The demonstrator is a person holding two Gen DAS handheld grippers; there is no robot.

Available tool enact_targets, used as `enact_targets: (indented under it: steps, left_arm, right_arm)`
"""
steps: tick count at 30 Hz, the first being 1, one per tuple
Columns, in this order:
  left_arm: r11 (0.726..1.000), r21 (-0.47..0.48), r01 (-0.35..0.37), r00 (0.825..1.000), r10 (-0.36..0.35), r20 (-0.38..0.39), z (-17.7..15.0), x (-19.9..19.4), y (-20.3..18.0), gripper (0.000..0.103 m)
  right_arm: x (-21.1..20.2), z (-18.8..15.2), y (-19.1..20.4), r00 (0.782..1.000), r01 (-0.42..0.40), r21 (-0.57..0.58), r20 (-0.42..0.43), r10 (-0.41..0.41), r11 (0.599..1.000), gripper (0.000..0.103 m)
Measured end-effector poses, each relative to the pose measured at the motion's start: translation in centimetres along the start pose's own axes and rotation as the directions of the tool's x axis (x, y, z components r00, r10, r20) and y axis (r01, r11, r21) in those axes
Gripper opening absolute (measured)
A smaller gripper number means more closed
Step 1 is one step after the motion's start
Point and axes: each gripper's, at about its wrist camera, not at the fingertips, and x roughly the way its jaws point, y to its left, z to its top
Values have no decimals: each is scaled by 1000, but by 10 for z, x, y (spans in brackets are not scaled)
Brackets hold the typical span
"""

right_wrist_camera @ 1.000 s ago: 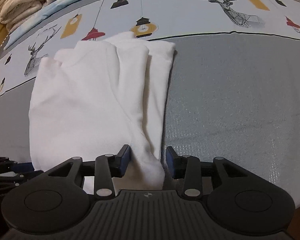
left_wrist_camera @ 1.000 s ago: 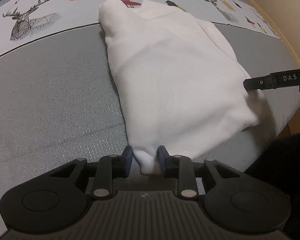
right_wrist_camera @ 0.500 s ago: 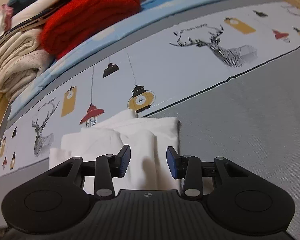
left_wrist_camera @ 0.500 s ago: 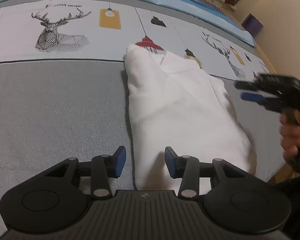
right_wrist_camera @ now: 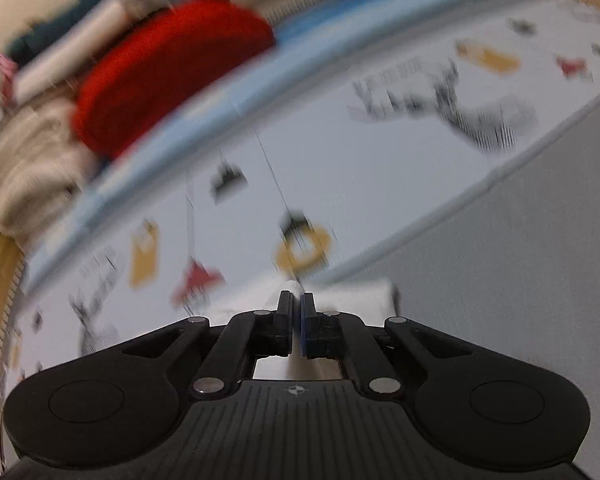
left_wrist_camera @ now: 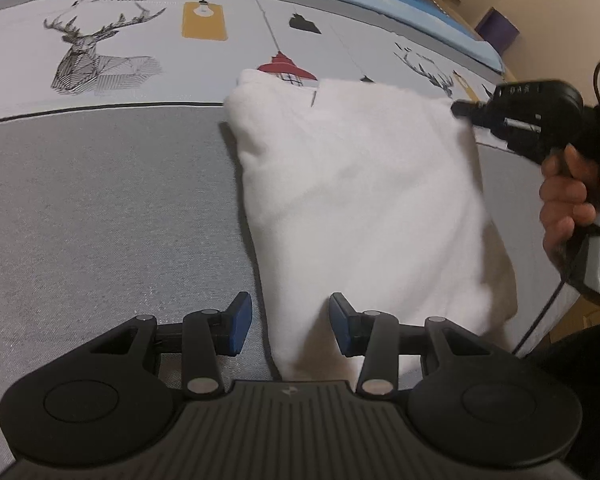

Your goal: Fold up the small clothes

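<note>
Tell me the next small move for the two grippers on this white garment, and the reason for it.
Probably close the left gripper on the near edge. Its jaws stand open astride the white garment, while the right gripper, jaws together, sits at the far corner. Whether it pinches cloth is blurred. Both ends must be held before folding.

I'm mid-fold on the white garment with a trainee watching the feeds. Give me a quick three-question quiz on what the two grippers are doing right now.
1. True or false: the left gripper is clamped on the white garment.
2. Multiple choice: the right gripper has its jaws A) wide open, B) closed together, C) out of view.
3. Fill in: in the left wrist view, the right gripper reaches the garment's far ______ corner.

Key
1. False: its jaws stand open, one on each side of the near edge.
2. B; whether cloth is pinched cannot be told.
3. right.
</note>
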Motion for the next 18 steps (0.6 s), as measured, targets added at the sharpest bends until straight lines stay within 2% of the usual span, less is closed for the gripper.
enact_targets:
  steps: [3,5,6,7,8,9,11,13,15,16,17,18]
  left_arm:
    - [1000,27,-16,999,17,-31,-2,6,-4,48]
    - [999,35,-33,998,34,-47,-4,10,-5,49]
    - [999,34,-33,998,34,-48,-4,10,-6,49]
    - [999,33,-31,998,33,-47,-4,10,-5,49]
    - [999,29,-28,999,30,-46,-3,9,-5,49]
    - [999,23,-25,999,26,-43,-2,8,-4,49]
    - [1000,14,-21,999,22,-30,-2,7,-4,49]
    - [1000,9,-19,1000,19,-14,-1,5,-4,49]
    - [1000,-5,-17,1000,17,-2,2,5,-4,49]
    - [1000,-12,-16,1000,16,4,4,4,-4,49]
    - [1000,-18,-15,1000,16,9,8,5,-5,49]
    - [1000,-22,-15,1000,16,15,10,5,-5,49]
  right_arm:
    - [13,-7,-11,986,147,6,-75,-146,989,3]
    - [17,-9,-16,975,190,9,-120,-188,982,6]
    - [14,-9,-15,975,191,0,-114,-190,982,7]
    - [9,-8,-14,979,176,-15,-99,-177,984,7]
    - [3,-7,-11,984,152,-33,-84,-155,988,12]
    - [-3,-7,-10,988,128,-44,-76,-131,991,26]
    - [-16,-8,-9,995,56,-53,-83,-60,997,43]
    - [-21,-10,-10,990,-20,-60,-137,12,998,45]
    - [-19,-16,-13,972,-71,-69,-230,53,995,49]
    - [-14,-22,-15,954,-79,-89,-295,50,993,49]
    - [-9,-28,-16,937,-62,-127,-349,14,990,49]
    - [-2,-37,-18,914,-16,-192,-401,-63,981,50]
